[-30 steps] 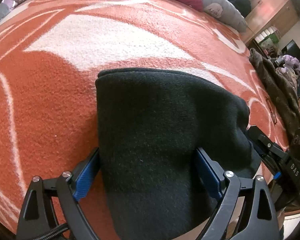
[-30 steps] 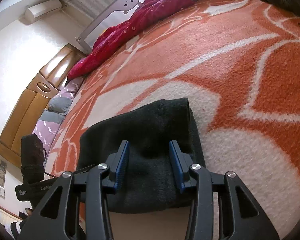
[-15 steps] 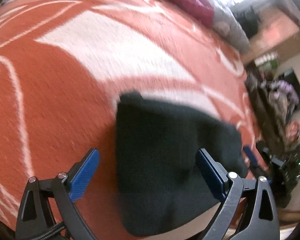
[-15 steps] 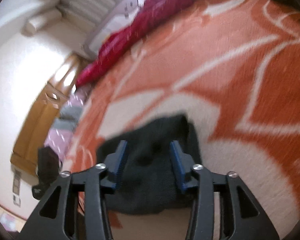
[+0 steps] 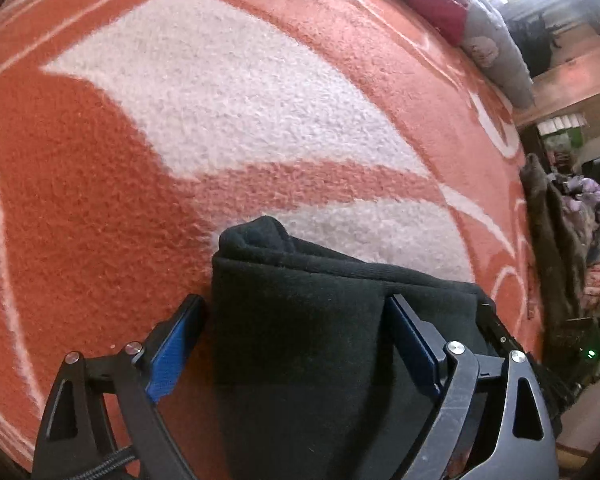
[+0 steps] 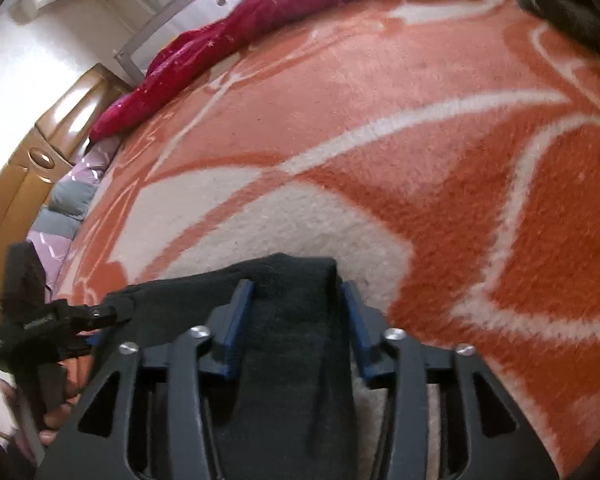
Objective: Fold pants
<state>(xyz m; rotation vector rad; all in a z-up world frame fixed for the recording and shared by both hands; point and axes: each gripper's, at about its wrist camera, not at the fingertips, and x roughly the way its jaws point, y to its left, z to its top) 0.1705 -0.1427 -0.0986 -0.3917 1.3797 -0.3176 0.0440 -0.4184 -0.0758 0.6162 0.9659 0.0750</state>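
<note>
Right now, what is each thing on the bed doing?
black pants: folded into a thick bundle, lying on the blanket.
left tongs: straddling the bundle; whether the pads press, unclear.
right tongs: over the bundle's end; grip unclear.
orange-and-white blanket: spread flat.
red quilt: bunched at the far edge.

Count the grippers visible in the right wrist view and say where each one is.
2: the right gripper astride the black pants at bottom centre; the left gripper at the pants' left edge.
</note>
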